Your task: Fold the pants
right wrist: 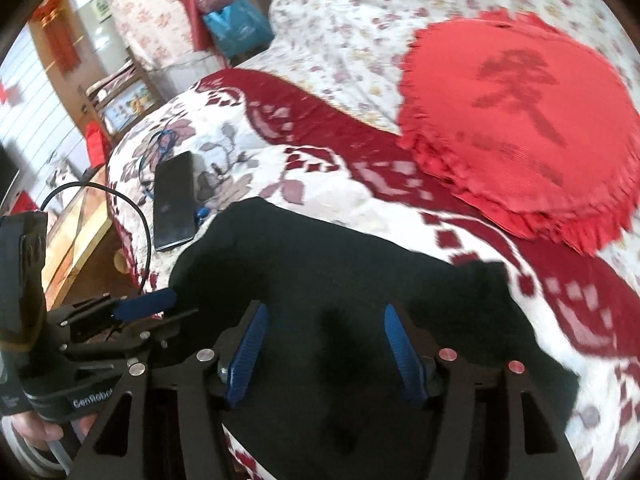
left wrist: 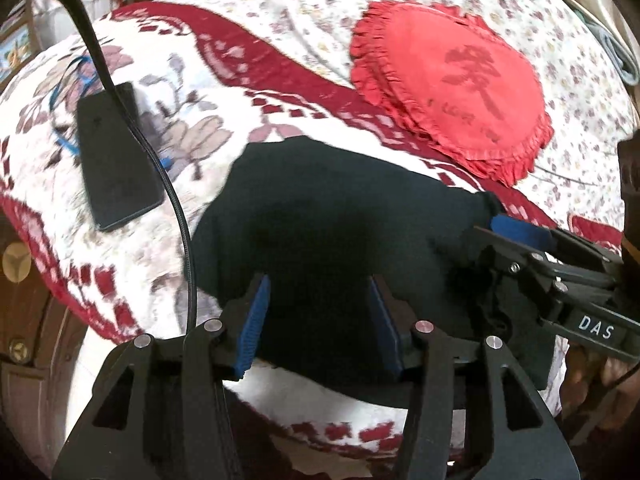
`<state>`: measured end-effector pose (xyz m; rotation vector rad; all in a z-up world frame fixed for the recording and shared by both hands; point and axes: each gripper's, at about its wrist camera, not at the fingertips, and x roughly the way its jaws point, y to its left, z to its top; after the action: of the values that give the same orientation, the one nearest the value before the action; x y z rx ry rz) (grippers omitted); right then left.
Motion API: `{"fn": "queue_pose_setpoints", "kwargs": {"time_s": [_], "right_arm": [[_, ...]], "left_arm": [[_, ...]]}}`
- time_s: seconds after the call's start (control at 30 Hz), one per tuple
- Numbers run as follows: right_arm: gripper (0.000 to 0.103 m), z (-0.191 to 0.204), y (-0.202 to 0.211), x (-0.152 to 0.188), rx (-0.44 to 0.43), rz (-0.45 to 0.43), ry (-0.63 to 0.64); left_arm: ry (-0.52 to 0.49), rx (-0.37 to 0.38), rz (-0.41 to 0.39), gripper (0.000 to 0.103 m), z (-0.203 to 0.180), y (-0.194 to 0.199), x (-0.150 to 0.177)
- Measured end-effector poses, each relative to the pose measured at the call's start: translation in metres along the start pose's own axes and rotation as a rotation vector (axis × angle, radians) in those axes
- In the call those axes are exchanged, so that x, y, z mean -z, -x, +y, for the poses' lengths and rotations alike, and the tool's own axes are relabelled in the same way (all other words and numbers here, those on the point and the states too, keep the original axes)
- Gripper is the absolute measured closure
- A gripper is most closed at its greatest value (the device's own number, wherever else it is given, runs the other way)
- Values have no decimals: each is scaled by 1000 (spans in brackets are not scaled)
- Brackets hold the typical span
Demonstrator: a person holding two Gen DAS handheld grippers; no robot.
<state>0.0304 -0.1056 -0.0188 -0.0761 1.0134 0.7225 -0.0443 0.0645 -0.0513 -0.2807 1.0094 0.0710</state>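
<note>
Risk: black pants (left wrist: 320,216), lying bunched on the bed's patterned blanket (left wrist: 168,152), are likely slipping unevenly on the plush pile if only one layer gets pinched. Left tongs (left wrist: 318,326) and right tongs (right wrist: 326,354) are both hovering wide, holding nothing. Red cushion (left wrist: 448,92), then phone (left wrist: 114,156), are crowding the fold space.

Pants (left wrist: 320,216) on blanket (left wrist: 192,136); phone (left wrist: 116,160) left, cushion (left wrist: 448,92) behind.

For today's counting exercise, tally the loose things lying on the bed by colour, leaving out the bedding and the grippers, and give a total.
Black: 2, the pants and the phone
Red: 1, the round frilled cushion
Blue: 1, the thin cord by the phone
Total: 4
</note>
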Motion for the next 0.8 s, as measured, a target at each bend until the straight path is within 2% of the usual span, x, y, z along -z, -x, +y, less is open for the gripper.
{"fn": "queue_pose_setpoints", "kwargs": {"time_s": [0.17,0.3,0.63,0.8], "right_arm": [[43,15,-16,-18,-25,12,41],[41,22,-26,-32,-30,15,65],[40,29,-57,-54,-47,50,78],[39,36,-74,-64,-57,74,95]], "left_arm": [[44,3,5,53,17,3,1],[94,26,13,46,28,1,1],[179,79,44,45,45,-4,2],[230,102,92,43,53,-20,8]]}}
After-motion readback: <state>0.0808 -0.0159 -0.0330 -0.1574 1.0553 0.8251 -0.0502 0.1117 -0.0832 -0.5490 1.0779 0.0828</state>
